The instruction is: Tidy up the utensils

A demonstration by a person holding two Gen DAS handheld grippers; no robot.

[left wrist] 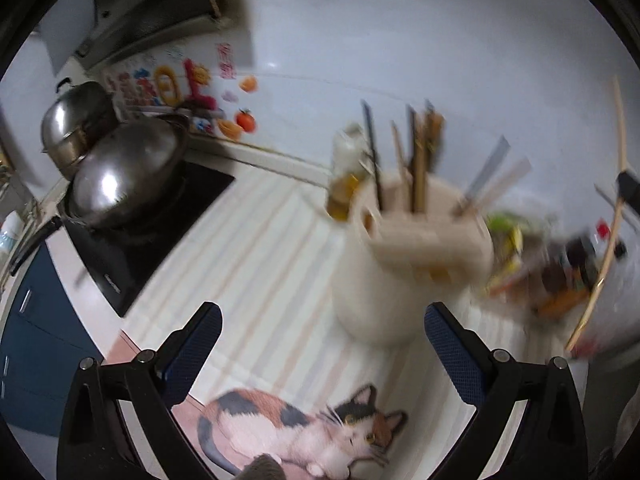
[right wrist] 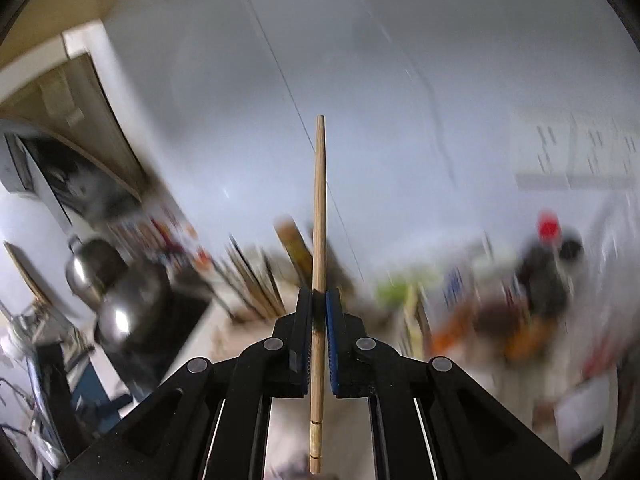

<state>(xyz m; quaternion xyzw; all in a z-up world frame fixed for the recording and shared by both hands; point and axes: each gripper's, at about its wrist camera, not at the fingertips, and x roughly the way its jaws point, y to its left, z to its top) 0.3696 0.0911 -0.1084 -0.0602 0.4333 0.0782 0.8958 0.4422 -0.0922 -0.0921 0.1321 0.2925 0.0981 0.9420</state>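
A striped mat [left wrist: 248, 264] with a printed cat covers the counter. On it stands a cream utensil holder [left wrist: 404, 272], blurred, with chopsticks and other utensils upright in it. The left gripper [left wrist: 323, 328] hangs above the mat, jaws wide apart and empty. The right gripper [right wrist: 319, 312] is clamped on a single wooden chopstick [right wrist: 319, 216], held upright above the counter.

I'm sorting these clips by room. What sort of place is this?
Most likely a home kitchen: steel pots sit on a black cooktop under a range hood, and a utensil holder full of chopsticks stands on the counter.
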